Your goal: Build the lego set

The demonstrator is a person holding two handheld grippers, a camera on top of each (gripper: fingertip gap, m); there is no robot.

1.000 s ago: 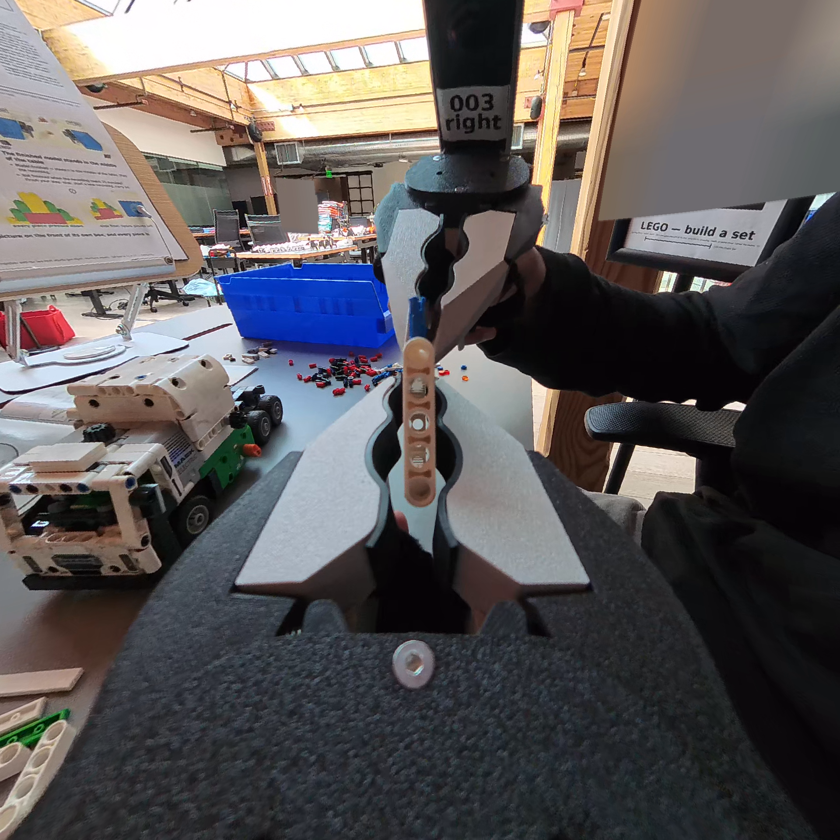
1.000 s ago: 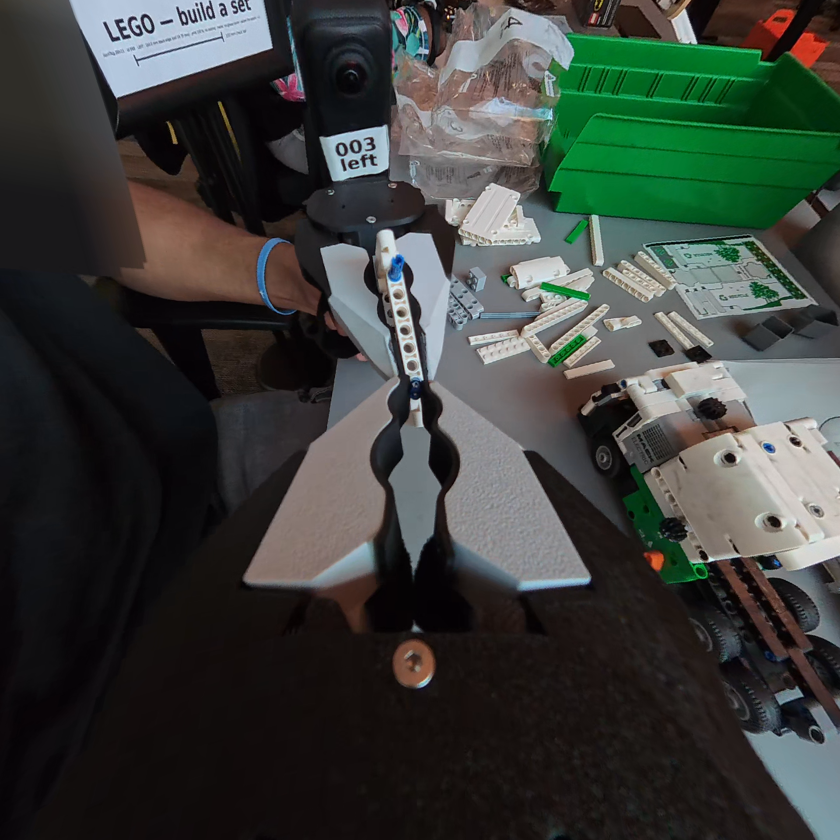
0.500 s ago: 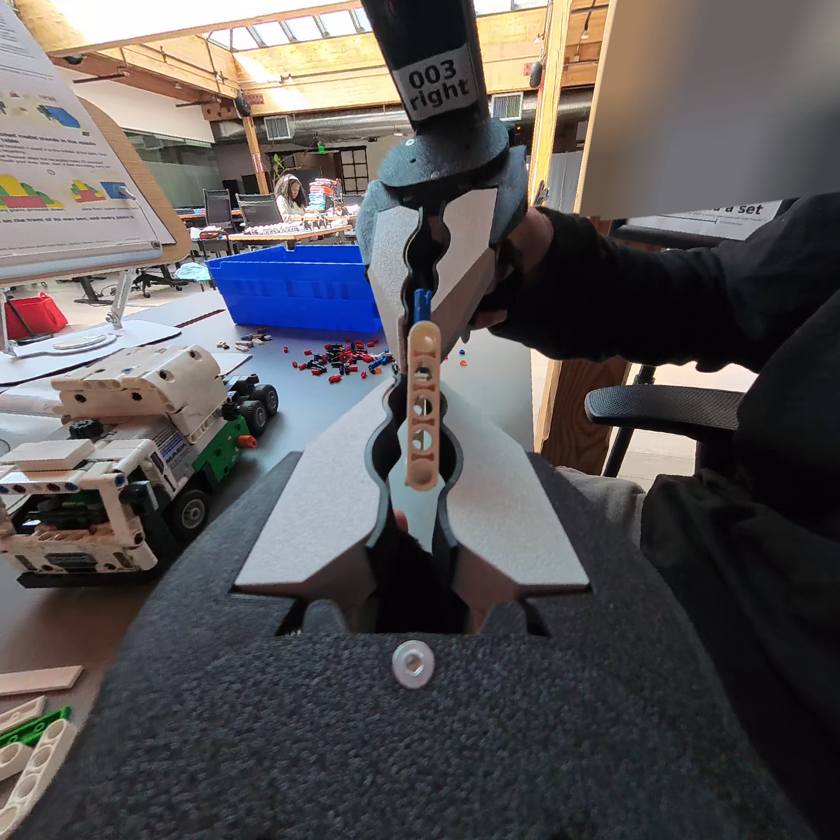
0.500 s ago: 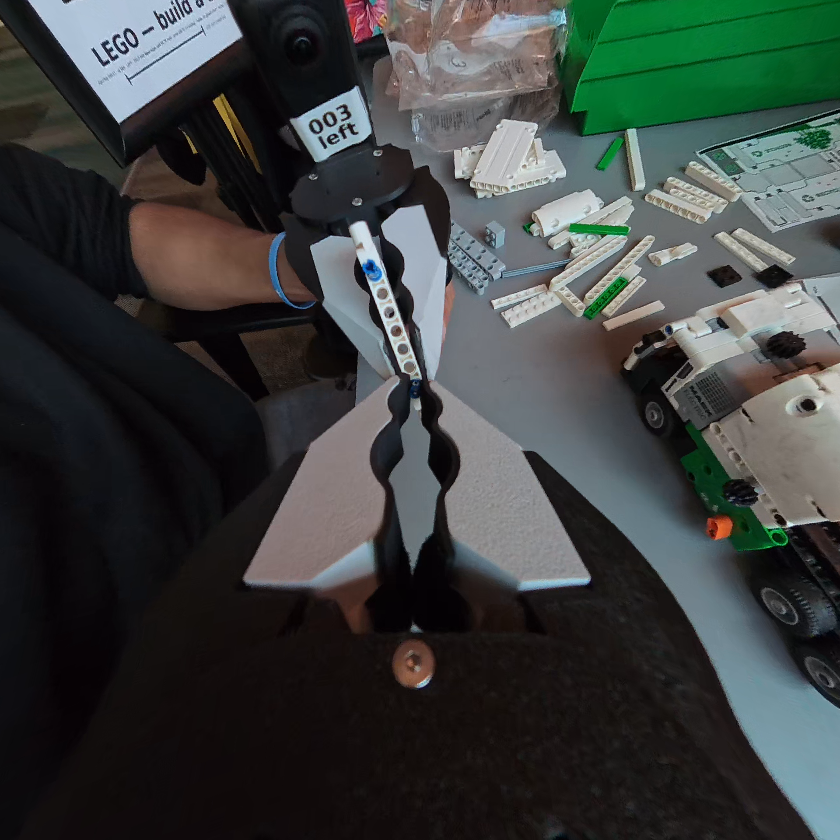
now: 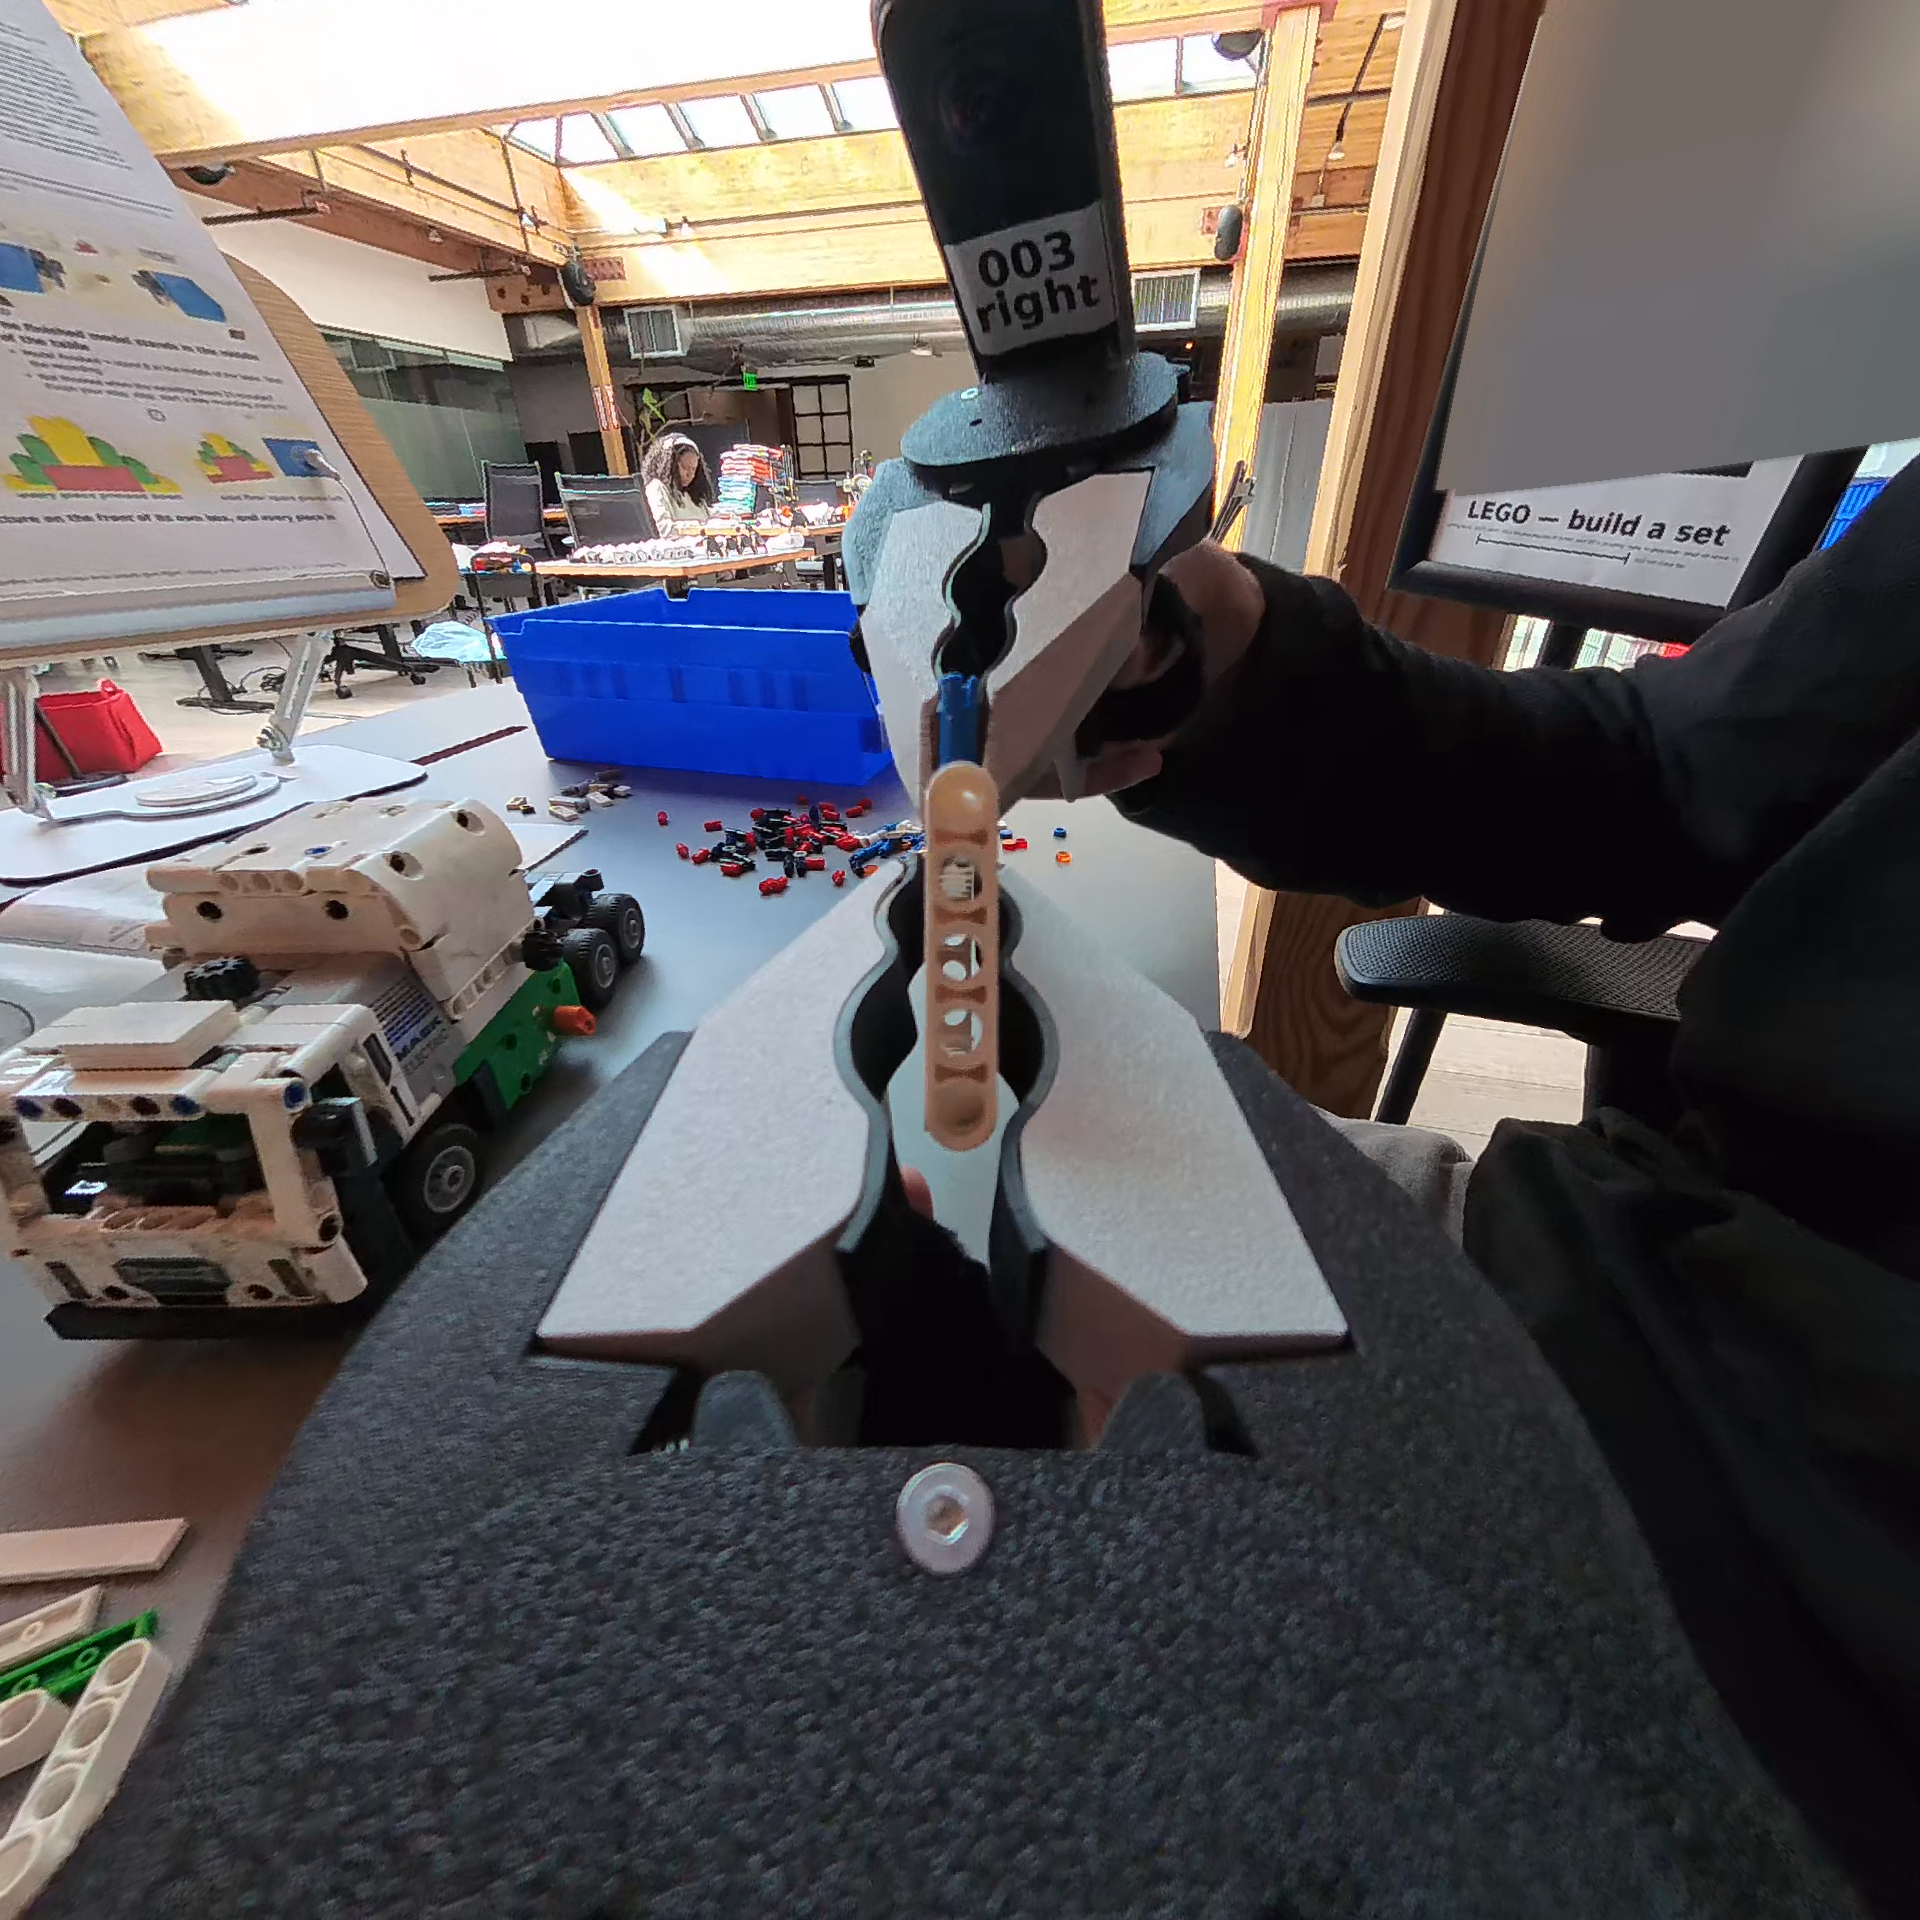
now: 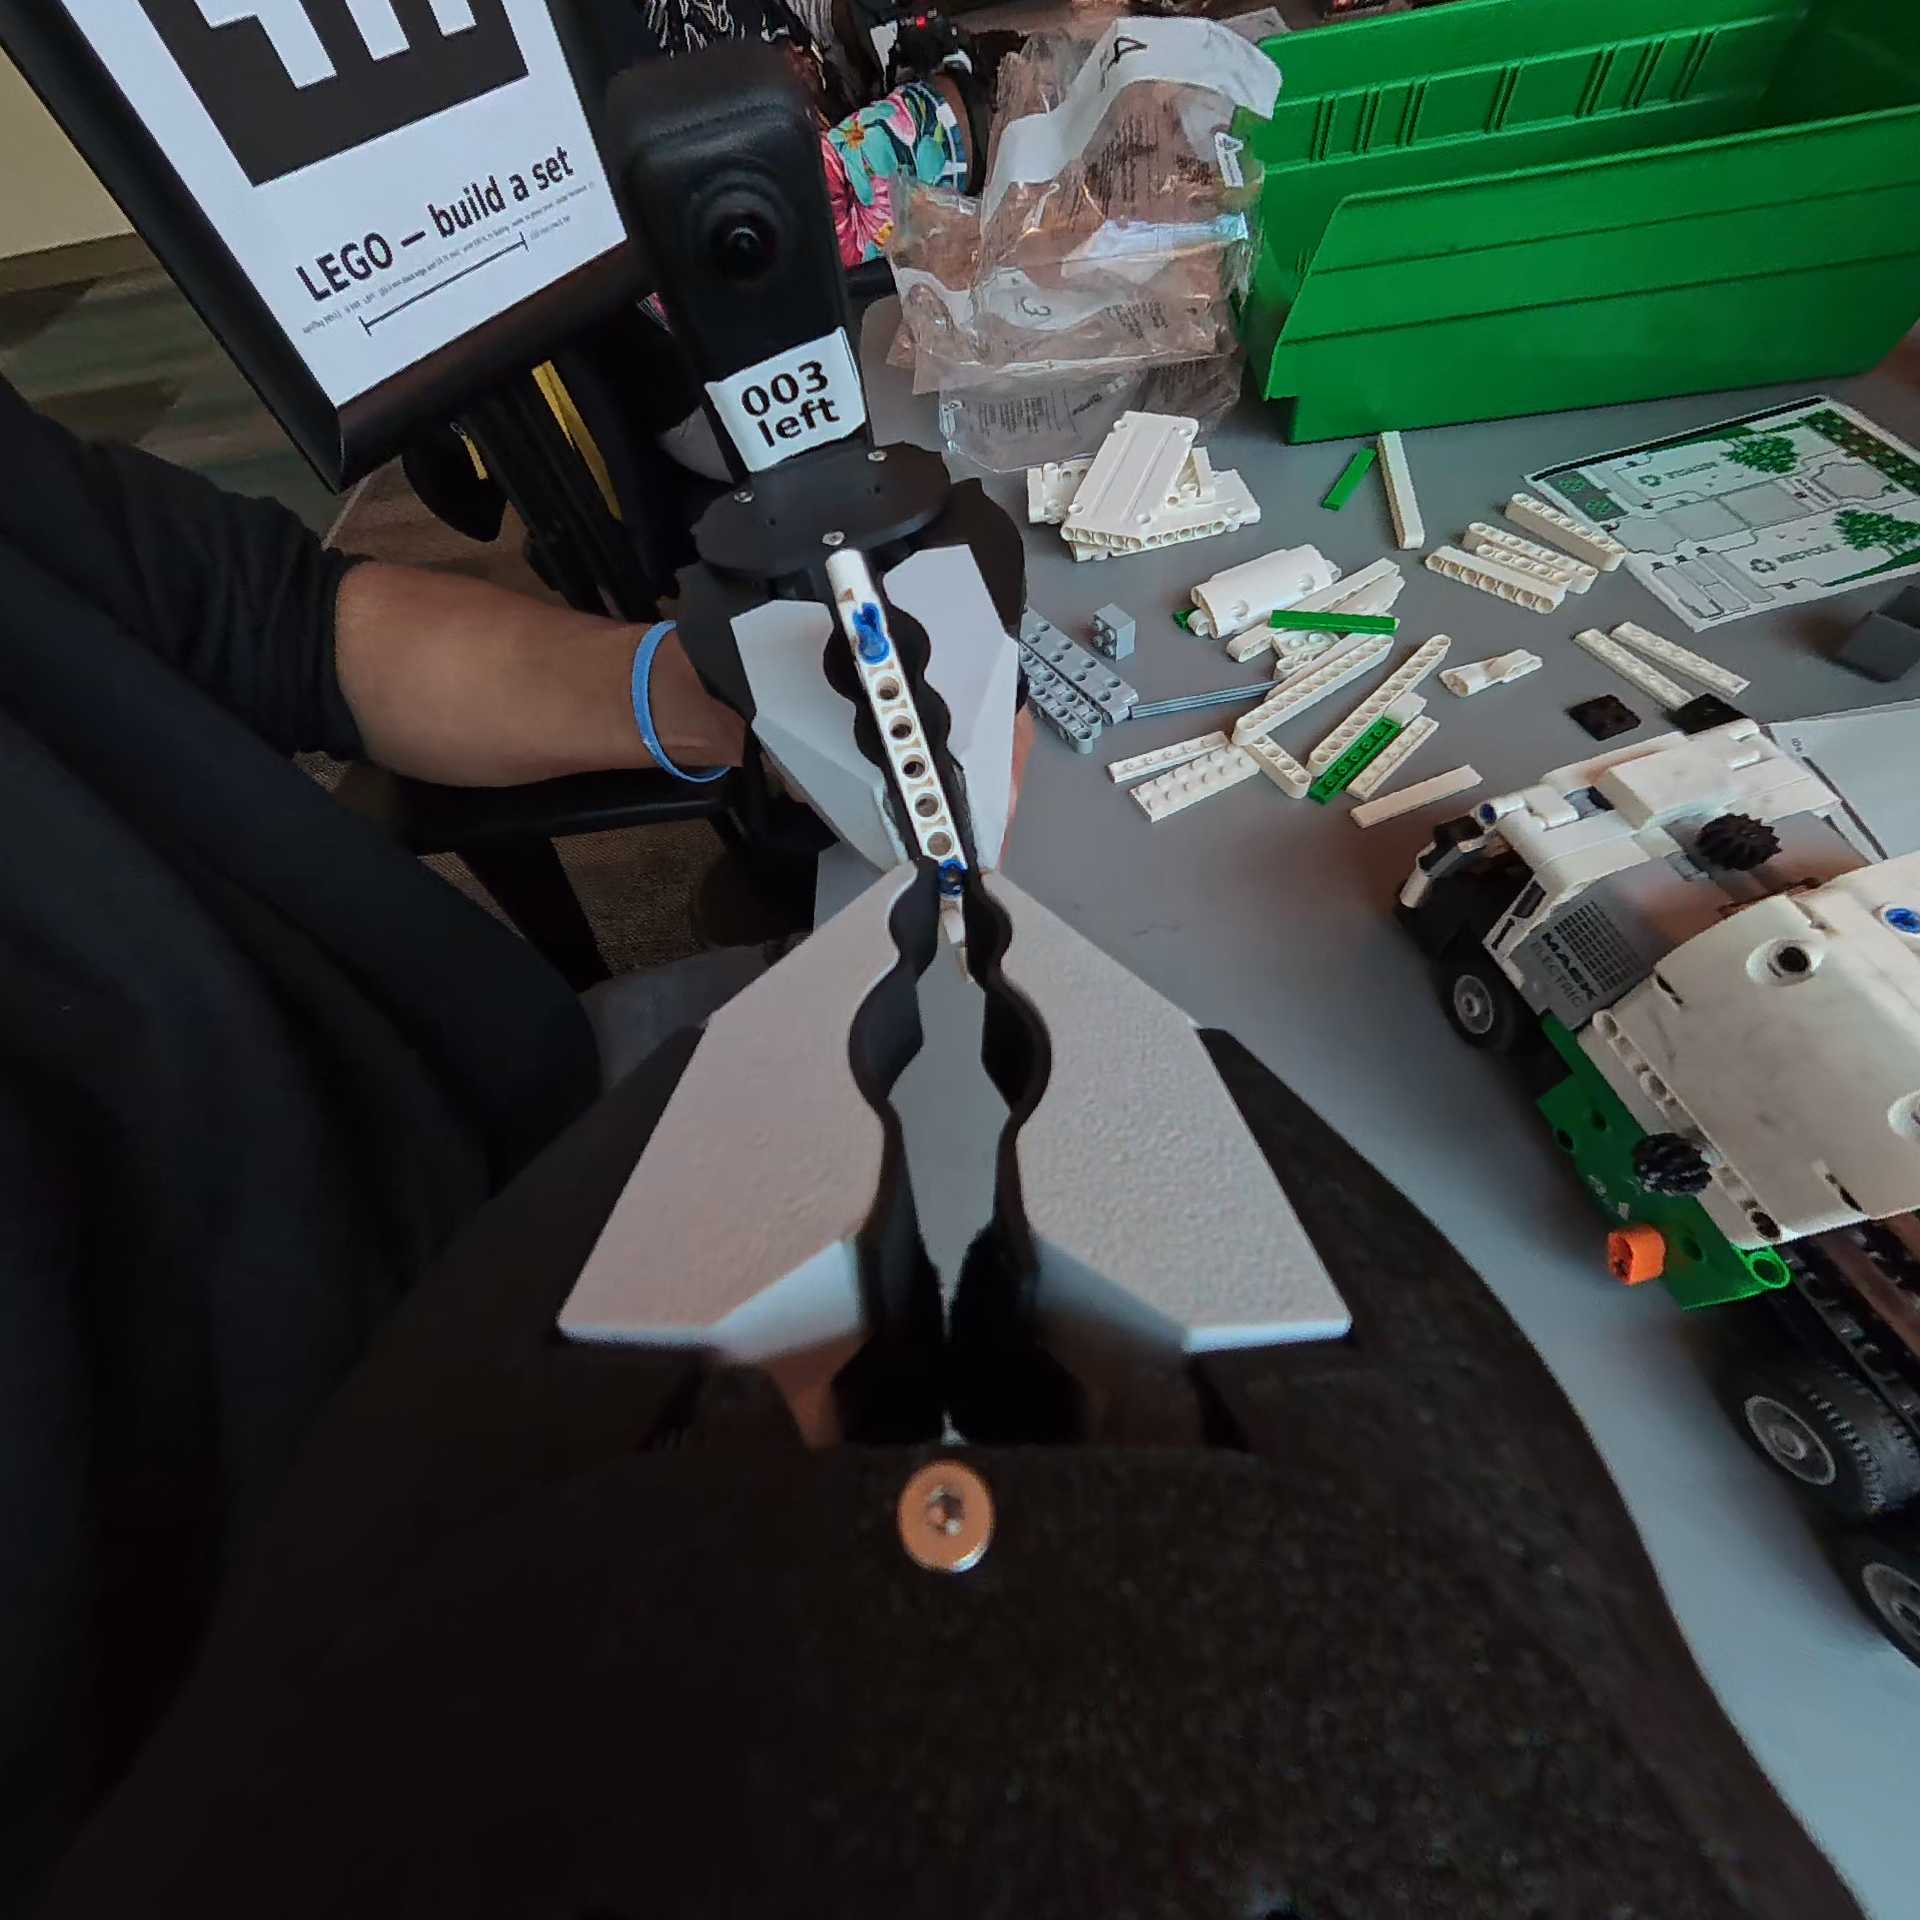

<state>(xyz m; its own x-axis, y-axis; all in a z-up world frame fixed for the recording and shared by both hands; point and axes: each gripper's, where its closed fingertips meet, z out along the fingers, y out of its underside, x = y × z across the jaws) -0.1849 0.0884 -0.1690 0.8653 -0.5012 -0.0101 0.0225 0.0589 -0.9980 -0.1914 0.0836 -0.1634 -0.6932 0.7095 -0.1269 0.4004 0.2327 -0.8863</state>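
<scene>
My left gripper [image 5: 958, 883] is shut on a white holed beam [image 5: 961, 966] and holds it upright above the table edge. My right gripper [image 5: 961, 743] faces it, shut on a small blue pin [image 5: 956, 717] whose tip meets the beam's far end. In the right wrist view my right gripper [image 6: 948, 883] pinches that blue pin [image 6: 951, 878] at the beam's [image 6: 906, 738] near end hole. A second blue pin [image 6: 865, 629] sits in a hole near its other end, inside the left gripper [image 6: 940, 847]. The part-built white and green truck [image 5: 291, 1018] stands on the table.
The truck [image 6: 1714, 997] is to my right gripper's right. Loose white and green beams [image 6: 1330, 675], a sticker sheet [image 6: 1745, 509], plastic bags [image 6: 1081, 239] and green bins [image 6: 1558, 208] lie behind. A blue bin [image 5: 707, 686], scattered small pins [image 5: 790, 842] and an instruction stand [image 5: 156, 416] are on the other side. The tips of both grippers are at nearly the same place.
The right gripper has tilted and swung while keeping the blue pin at the beam's end. The beam now leans more in the right wrist view. Both grippers stay shut.
</scene>
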